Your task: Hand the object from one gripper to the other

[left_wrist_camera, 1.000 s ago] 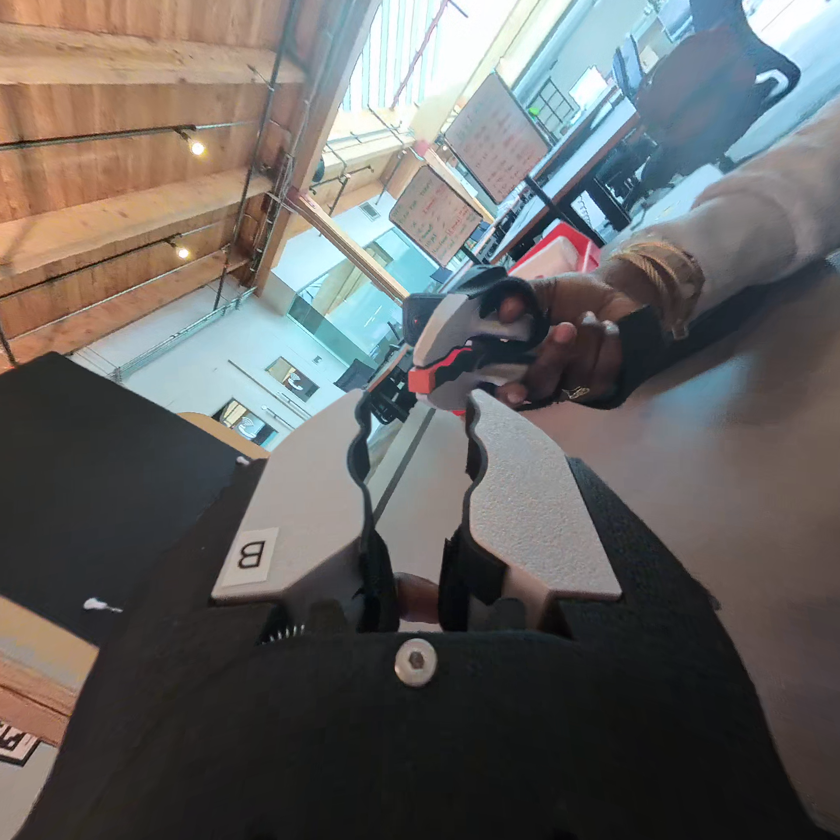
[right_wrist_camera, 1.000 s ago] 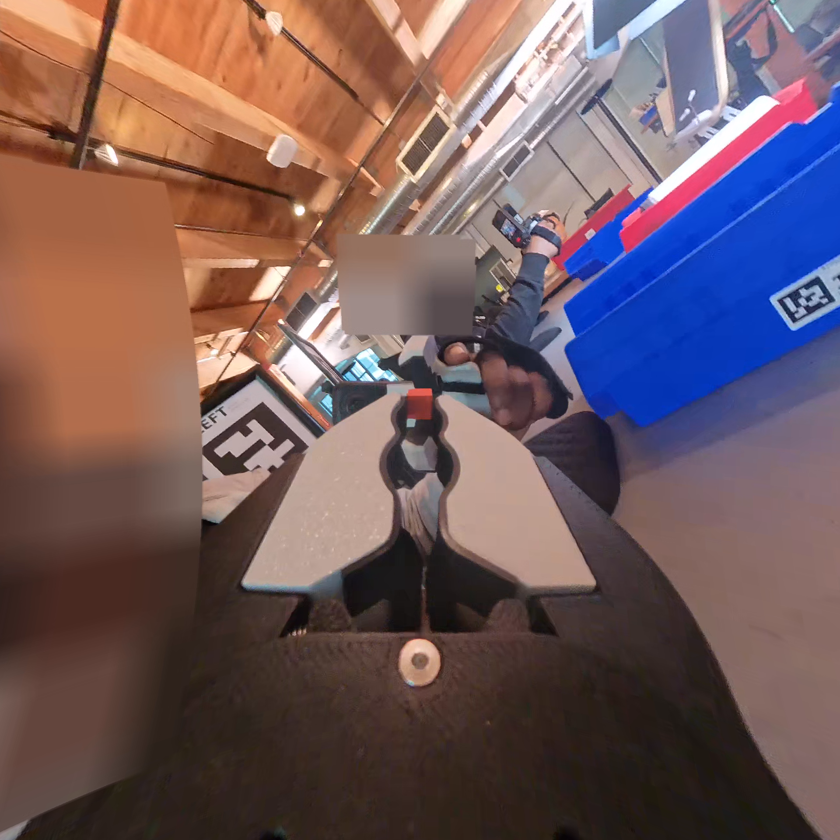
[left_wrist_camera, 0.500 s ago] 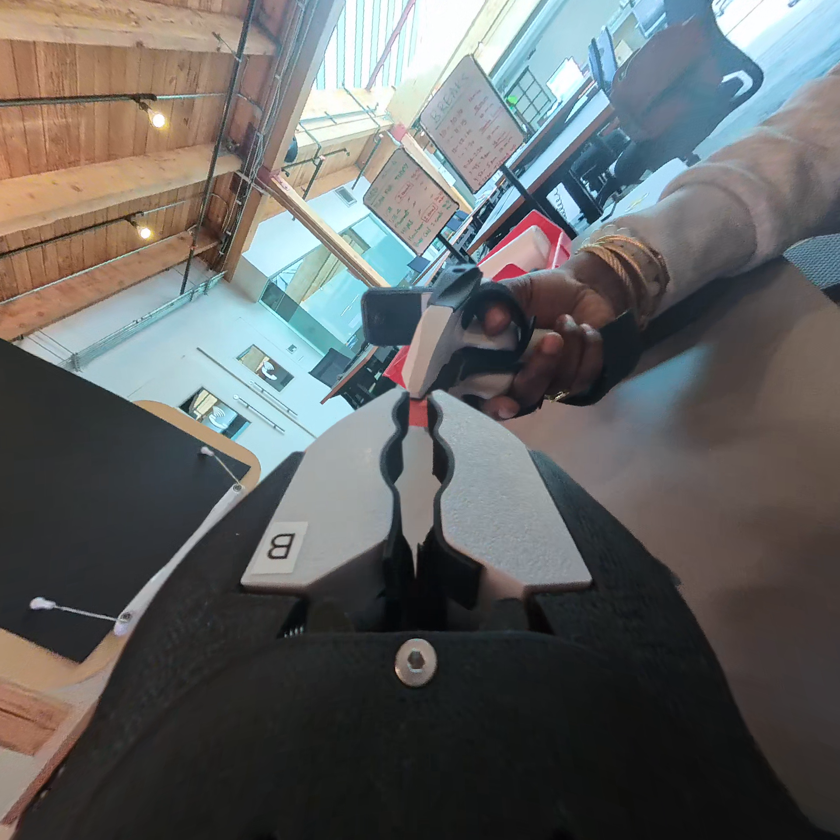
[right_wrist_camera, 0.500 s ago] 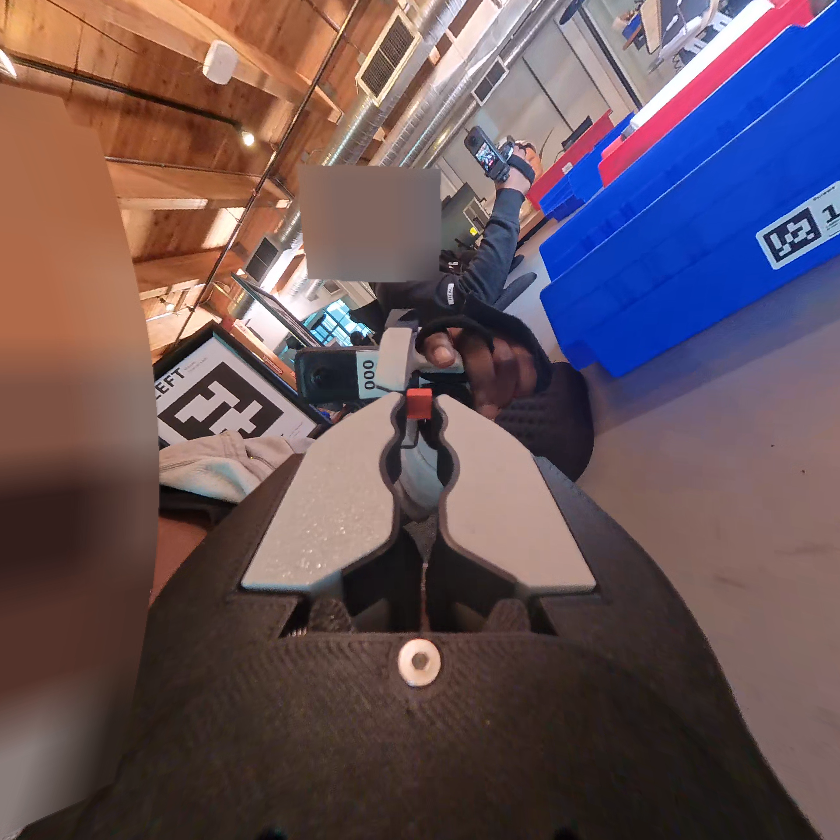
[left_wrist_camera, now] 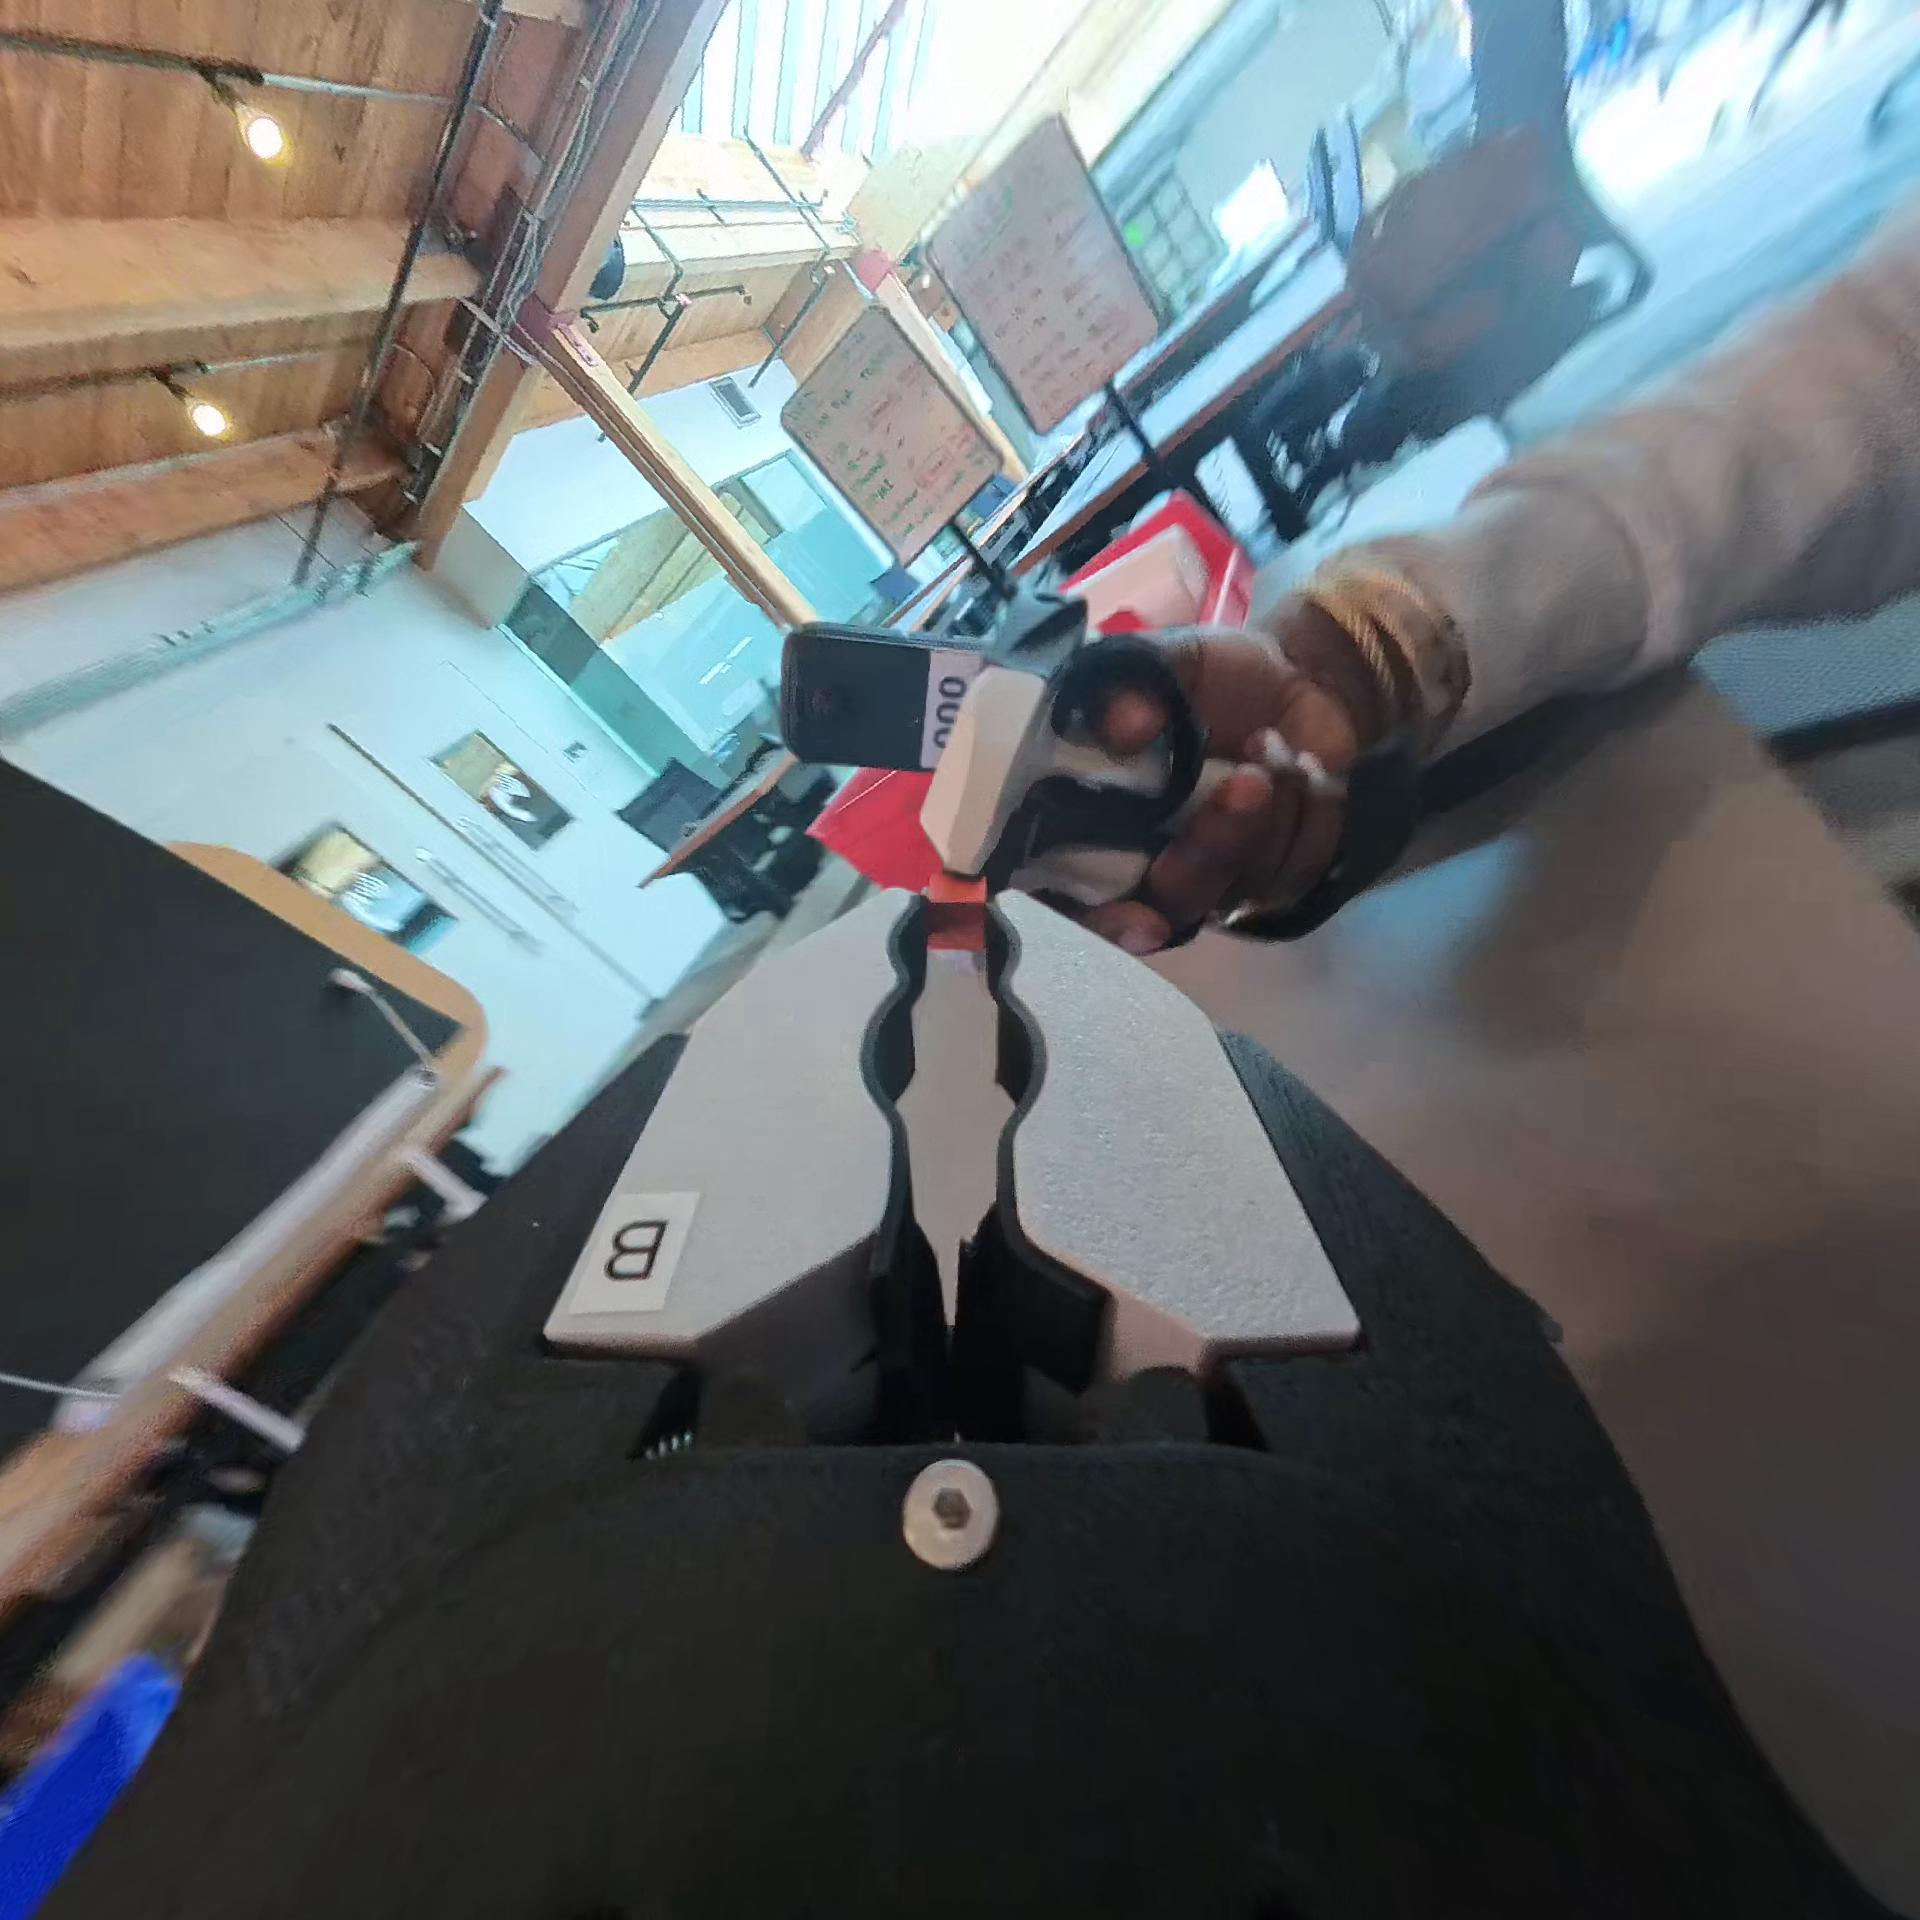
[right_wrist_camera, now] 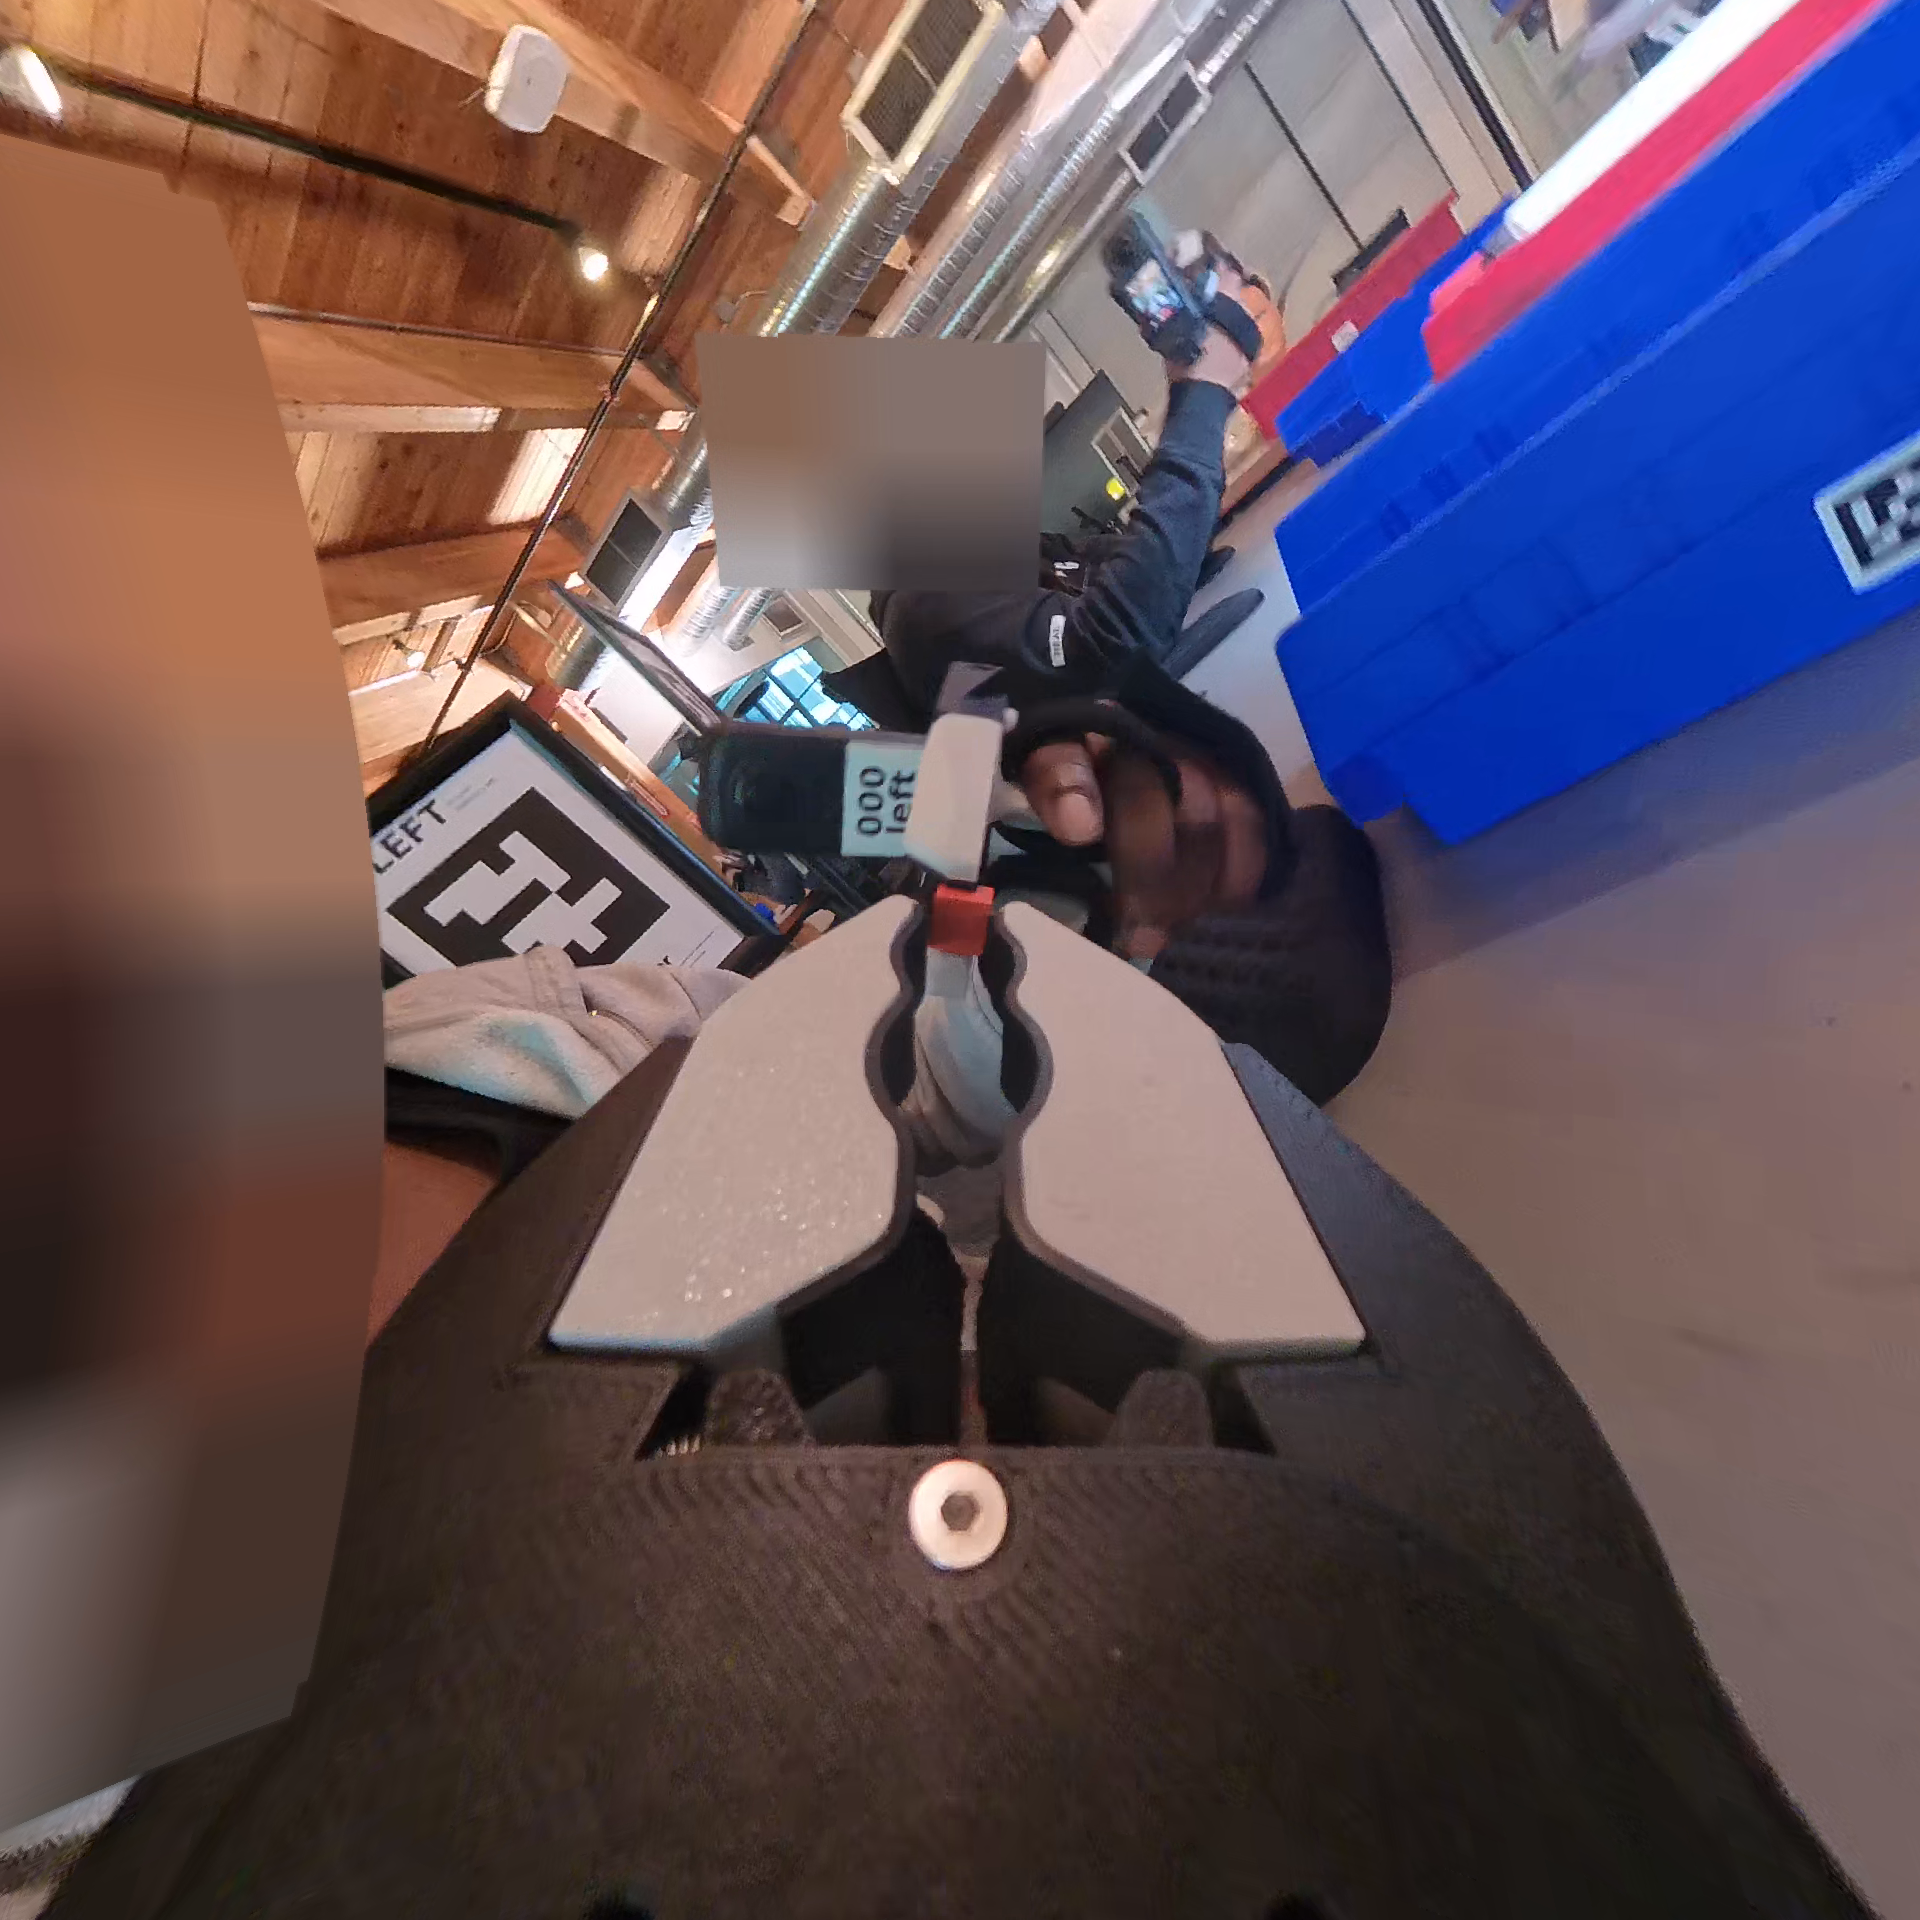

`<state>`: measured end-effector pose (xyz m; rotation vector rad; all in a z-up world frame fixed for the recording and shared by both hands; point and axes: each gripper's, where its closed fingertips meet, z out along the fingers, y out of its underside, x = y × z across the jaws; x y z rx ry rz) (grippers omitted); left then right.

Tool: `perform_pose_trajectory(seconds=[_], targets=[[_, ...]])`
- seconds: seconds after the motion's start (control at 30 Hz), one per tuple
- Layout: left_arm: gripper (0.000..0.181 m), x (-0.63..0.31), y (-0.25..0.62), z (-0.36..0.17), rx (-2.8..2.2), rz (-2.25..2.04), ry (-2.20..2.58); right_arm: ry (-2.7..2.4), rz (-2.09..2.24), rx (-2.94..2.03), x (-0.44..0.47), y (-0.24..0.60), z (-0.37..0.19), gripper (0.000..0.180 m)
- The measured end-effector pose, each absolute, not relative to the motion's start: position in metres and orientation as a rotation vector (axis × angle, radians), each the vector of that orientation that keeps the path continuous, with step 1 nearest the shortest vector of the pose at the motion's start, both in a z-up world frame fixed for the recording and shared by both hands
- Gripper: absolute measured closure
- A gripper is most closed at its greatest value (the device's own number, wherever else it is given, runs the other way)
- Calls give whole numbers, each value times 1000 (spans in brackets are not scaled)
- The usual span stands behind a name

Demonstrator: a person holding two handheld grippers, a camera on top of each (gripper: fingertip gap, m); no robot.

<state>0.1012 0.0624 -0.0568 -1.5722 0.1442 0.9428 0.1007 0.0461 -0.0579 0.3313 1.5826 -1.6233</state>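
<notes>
Left gripper (left_wrist_camera: 954, 925) closed on small red block (left_wrist_camera: 954, 923) at its tips, 12 o'clock. Right gripper (right_wrist_camera: 958, 920) likewise clamps the same block (right_wrist_camera: 958, 918), tip to tip.

A sticker (left_wrist_camera: 634, 1250) on the left gripper (left_wrist_camera: 953, 920), a camera label (right_wrist_camera: 881, 800), a framed sign (right_wrist_camera: 520, 894), whiteboards (left_wrist_camera: 1039, 260) and a bin tag (right_wrist_camera: 1870, 520) bear writing.

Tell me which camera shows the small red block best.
The right wrist view: the red block appears sharp and boxy at the right gripper tips. The left wrist view shows the same block pinched at the left gripper tips, blurrier and partly hidden.
</notes>
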Motion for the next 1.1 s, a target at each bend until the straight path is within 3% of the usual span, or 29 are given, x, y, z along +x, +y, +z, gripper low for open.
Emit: perform_pose_trajectory(seconds=[0.03, 0.17, 0.3, 0.43, 0.7, 0.77, 0.83, 0.9, 1.0, 1.1], targets=[[171, 102, 61, -53, -1552, 849, 85, 1588, -1658, 292, 102, 47, -55, 166], [171, 106, 55, -55, -1505, 186, -203, 1894, -2091, -58, 101, 55, -42, 143], [171, 123, 61, -65, -1463, -407, -337, 2433, -2597, -956, 115, 63, -46, 148], [171, 127, 66, -78, -1536, -431, -341, 2520, -2511, -1264, 130, 54, -65, 153], [171, 130, 66, -76, -1514, -471, -338, 2620, -2449, -1295, 126, 48, -77, 169], [170, 129, 66, -72, -1500, -432, -316, 2615, -2454, -1227, 124, 48, -74, 169], [149, 125, 65, -64, -1480, -274, -255, 2548, -2505, -985, 119, 49, -64, 169], [140, 114, 62, -62, -1517, 71, -165, 2412, -2418, -584, 110, 49, -56, 169], [139, 103, 54, -49, -1492, 744, 59, 2019, -2054, -11, 102, 49, -53, 170], [143, 103, 55, -51, -1504, 1029, 197, 1618, -1679, 272, 100, 52, -53, 170]])
